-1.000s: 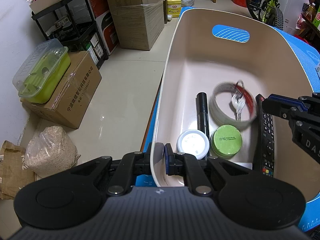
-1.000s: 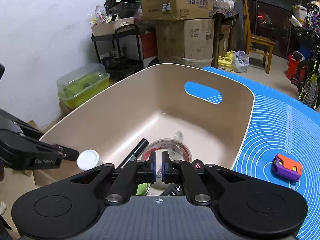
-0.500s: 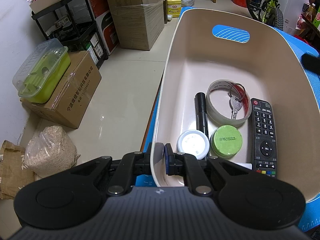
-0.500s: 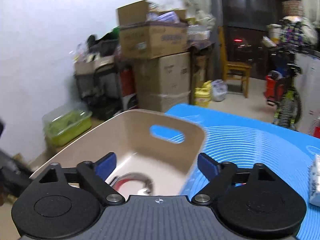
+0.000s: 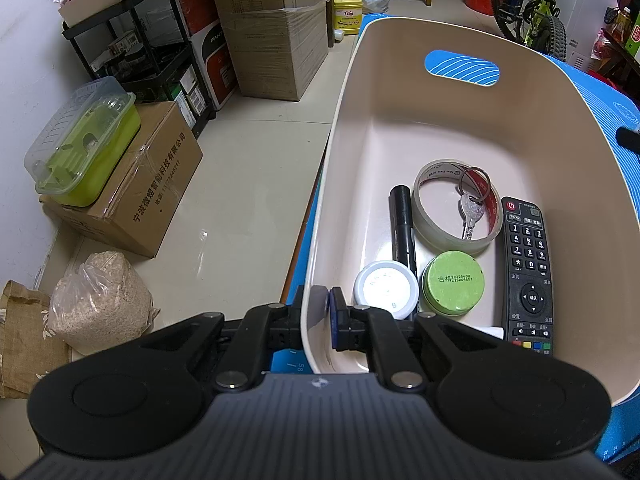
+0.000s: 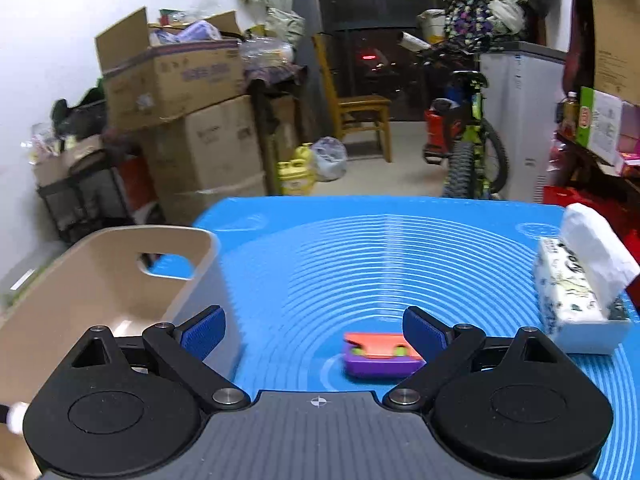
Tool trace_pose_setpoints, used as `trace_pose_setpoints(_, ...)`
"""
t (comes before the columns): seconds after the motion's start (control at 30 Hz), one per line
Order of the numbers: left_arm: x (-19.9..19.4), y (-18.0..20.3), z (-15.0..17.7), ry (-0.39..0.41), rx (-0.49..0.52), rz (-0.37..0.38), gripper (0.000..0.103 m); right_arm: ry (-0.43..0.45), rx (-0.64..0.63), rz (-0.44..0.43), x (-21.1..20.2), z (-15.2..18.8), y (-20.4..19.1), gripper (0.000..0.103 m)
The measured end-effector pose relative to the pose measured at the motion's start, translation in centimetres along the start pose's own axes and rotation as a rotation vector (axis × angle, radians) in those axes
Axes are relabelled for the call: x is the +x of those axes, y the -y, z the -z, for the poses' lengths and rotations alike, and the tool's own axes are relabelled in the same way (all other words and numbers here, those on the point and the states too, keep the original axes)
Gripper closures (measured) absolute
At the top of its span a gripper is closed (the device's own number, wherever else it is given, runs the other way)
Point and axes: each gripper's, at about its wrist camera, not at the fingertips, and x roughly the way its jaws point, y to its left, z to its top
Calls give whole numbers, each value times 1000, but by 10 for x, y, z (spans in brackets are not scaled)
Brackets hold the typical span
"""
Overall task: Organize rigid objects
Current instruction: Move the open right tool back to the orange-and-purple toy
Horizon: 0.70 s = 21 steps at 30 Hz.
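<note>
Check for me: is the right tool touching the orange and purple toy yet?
Apart. In the right wrist view the right tool is open, and the orange and purple toy lies on the blue mat beyond its fingertips, ungripped.

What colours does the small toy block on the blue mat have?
The toy block is orange on top, purple below; clearest in the right wrist view.

Both the left gripper point(image 5: 320, 316) and the right gripper point(image 6: 314, 330) have ribbed grey bodies, two round black discs, black linkage arms with silver screws, and blue textured pads point(image 6: 202, 330).
</note>
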Motion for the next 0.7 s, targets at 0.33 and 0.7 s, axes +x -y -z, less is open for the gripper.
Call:
trace_pose_setpoints(0.33,1,0,1,0,4,-1,91,-99,-70,96,48,20,23,8)
trace_pose_setpoints(0.7,2,4,-1,-3,10,-4,91,-132,-89,115,90,37,30,8)
